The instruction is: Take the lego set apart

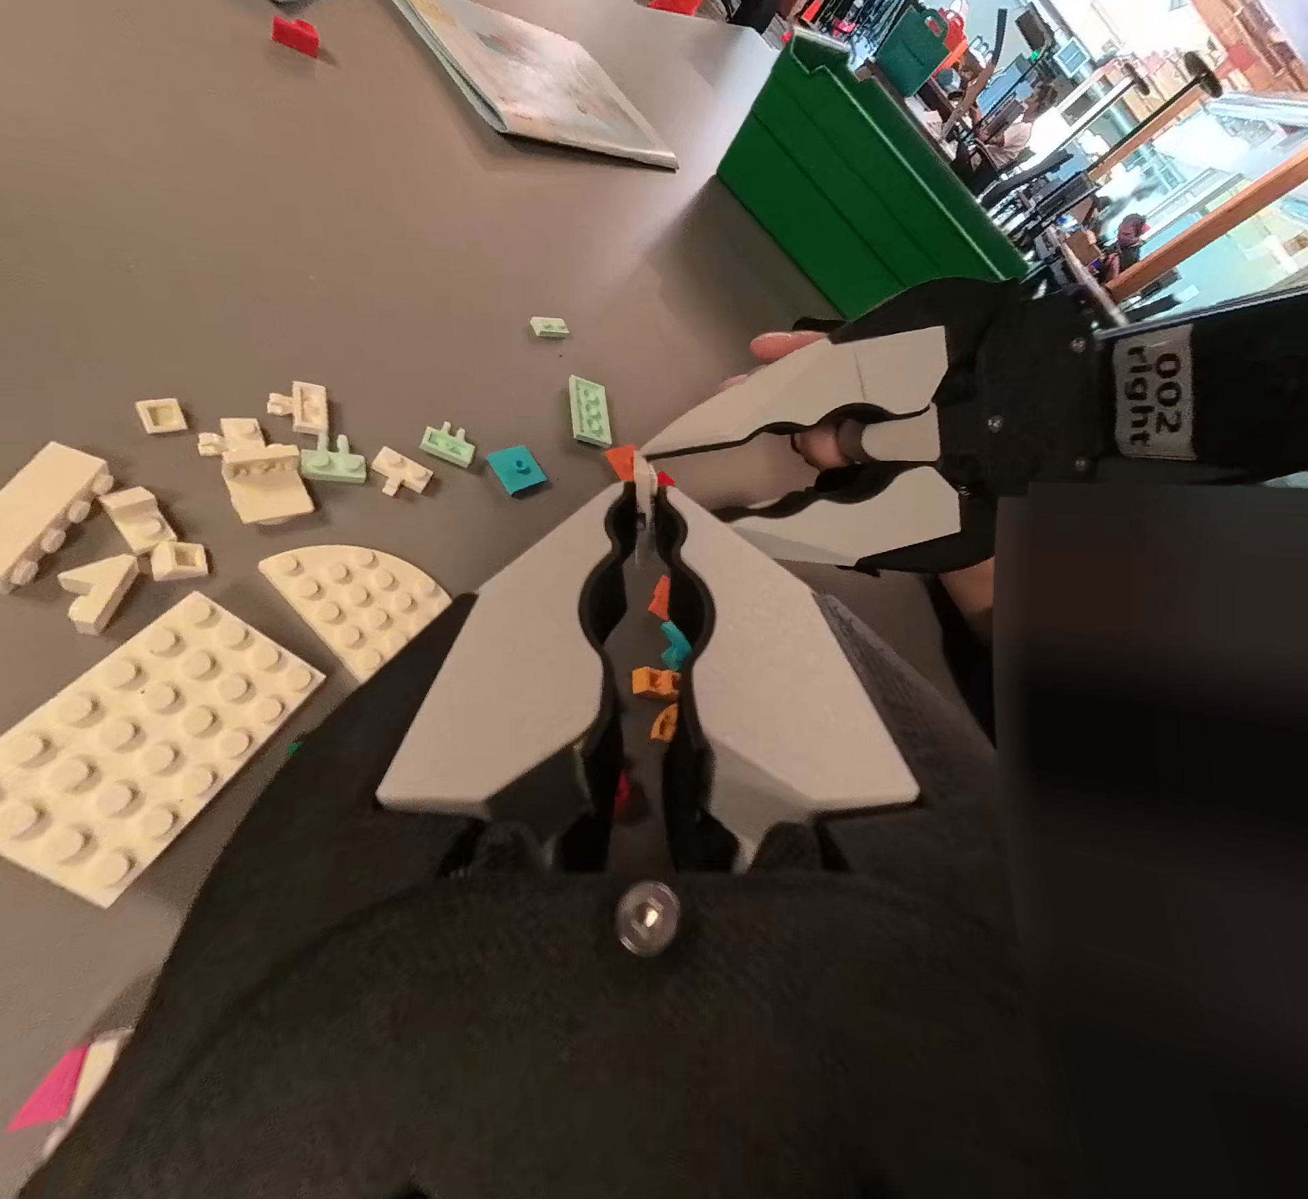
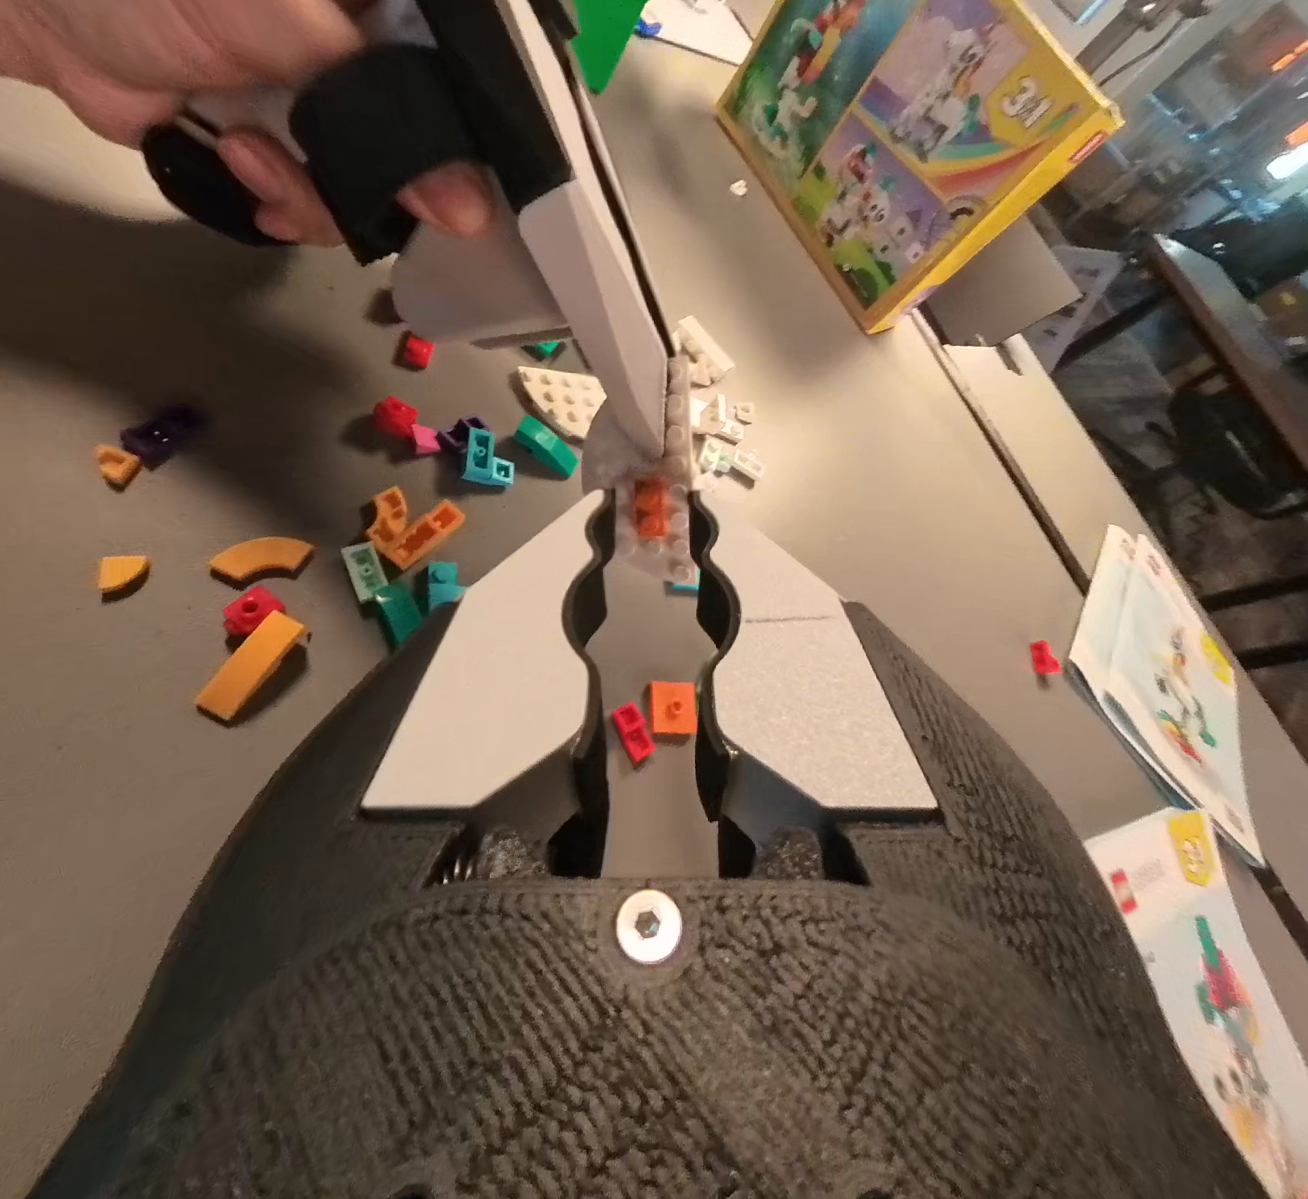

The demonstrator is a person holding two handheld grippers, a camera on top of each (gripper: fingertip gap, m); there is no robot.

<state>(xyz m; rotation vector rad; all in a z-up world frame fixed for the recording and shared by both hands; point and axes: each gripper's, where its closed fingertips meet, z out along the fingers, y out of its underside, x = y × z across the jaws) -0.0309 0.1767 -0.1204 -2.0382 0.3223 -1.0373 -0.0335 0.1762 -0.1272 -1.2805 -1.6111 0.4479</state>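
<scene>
Both grippers pinch one small white studded plate [image 2: 662, 528] carrying an orange brick above the grey tabletop [image 1: 212, 209]; left gripper [image 1: 643, 492] fingers closed on its edge; right gripper [image 2: 651, 492] fingers closed across it.

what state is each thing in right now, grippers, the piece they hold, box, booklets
left gripper: shut on white plate
right gripper: shut on white plate
white plate: held off the table, orange brick attached
lego box: standing on table
booklet: closed, lying flat
</scene>
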